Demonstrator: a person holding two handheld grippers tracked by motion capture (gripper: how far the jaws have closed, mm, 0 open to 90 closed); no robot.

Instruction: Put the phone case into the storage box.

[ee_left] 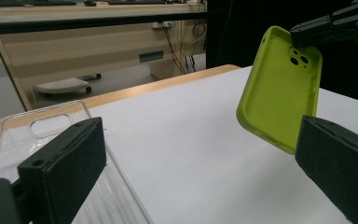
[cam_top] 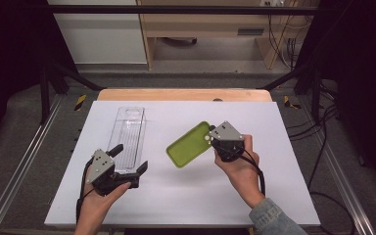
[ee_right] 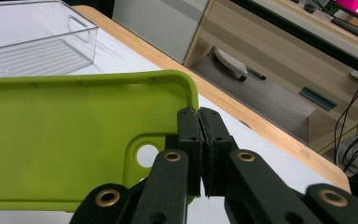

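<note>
A lime-green phone case (cam_top: pixel 190 144) (ee_left: pixel 280 95) (ee_right: pixel 74 135) hangs tilted above the white tabletop. My right gripper (cam_top: pixel 214 139) (ee_right: pixel 199 154) is shut on its camera-hole corner, and that gripper's jaws also show at the top right of the left gripper view, pinching the case's upper edge. A clear plastic bin (cam_top: pixel 127 138) (ee_left: pixel 32 135) (ee_right: pixel 32 39) lies on the table's left half. My left gripper (cam_top: pixel 129 159) (ee_left: pixel 196 163) is open at the bin's near end, one jaw over the bin and one beside it, with nothing between the jaws.
The white table surface (cam_top: pixel 186 196) has a wooden back edge (cam_top: pixel 183 94). Black frame rails and cables run along both sides. Beyond the table stand a wooden desk and cabinet on a grey floor.
</note>
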